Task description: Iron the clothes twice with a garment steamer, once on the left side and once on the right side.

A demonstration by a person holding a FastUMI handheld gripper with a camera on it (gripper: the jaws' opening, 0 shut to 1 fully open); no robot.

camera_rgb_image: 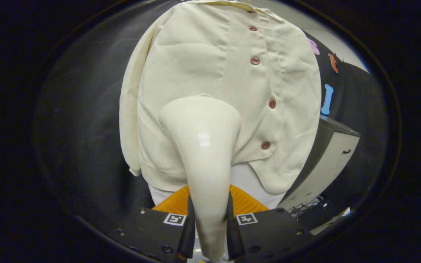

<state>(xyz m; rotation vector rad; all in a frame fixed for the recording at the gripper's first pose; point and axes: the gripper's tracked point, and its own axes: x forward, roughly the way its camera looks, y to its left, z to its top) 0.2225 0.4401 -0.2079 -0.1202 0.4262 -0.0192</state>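
Shirt (210,73) first: we see a cream button-up garment hanging in front of the dark booth wall, spreading well beyond the fingers, its front facing us. A row of reddish-brown buttons (255,61) runs down its placket, slightly to the right of the steamer's head. Creases show across the chest and around the lower hem, where the front panels part over a white layer beneath. To the right of the shirt we see a grey cabinet (327,160) with a pale front, standing apart from the fabric. Next comes the garment steamer (205,153), a glossy cream body that widens from a narrow handle to a broad head; the head lies over the shirt's lower left panel, left of the buttons, though we cannot tell whether it touches the cloth. Our gripper (209,223) is closed narrow around the steamer's handle, both fingers pressing on its sides.
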